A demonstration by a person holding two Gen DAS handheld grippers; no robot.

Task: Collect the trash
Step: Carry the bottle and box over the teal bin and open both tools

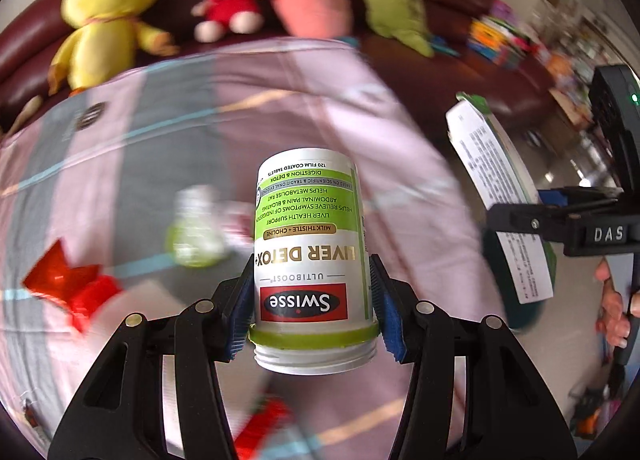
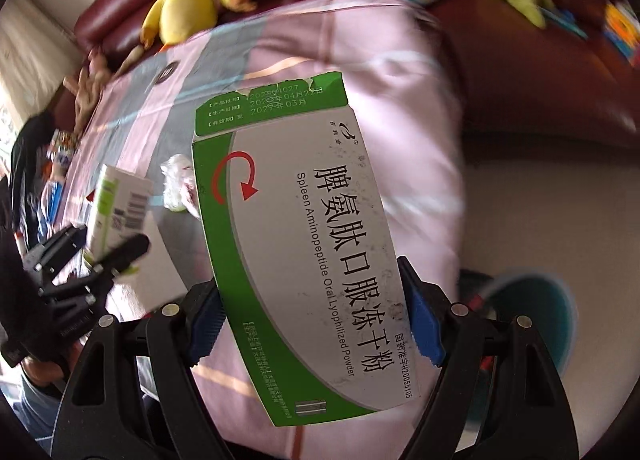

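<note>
My left gripper (image 1: pixel 312 296) is shut on a white pill bottle (image 1: pixel 308 227) with a green and red label. It is held upside down, its uncapped threaded neck toward the camera and a blue pad on each side. My right gripper (image 2: pixel 312 320) is shut on a flat green and white medicine box (image 2: pixel 304 244), gripped across its width. Both items hang above a table under a pink and grey cloth (image 1: pixel 280 107). A crumpled white and green wrapper (image 1: pixel 196 236) lies on the cloth. The left wrist view shows the box (image 1: pixel 492 163) at right; the right wrist view shows the bottle (image 2: pixel 116 207) at left.
Red star-shaped pieces (image 1: pixel 68 288) lie on the cloth at left. Plush toys, among them a yellow chick (image 1: pixel 108 7), sit on a dark red sofa (image 1: pixel 440 71) behind the table. A teal round bin (image 2: pixel 532 320) stands on the floor at lower right. A person's hand (image 1: pixel 616 308) holds the right gripper.
</note>
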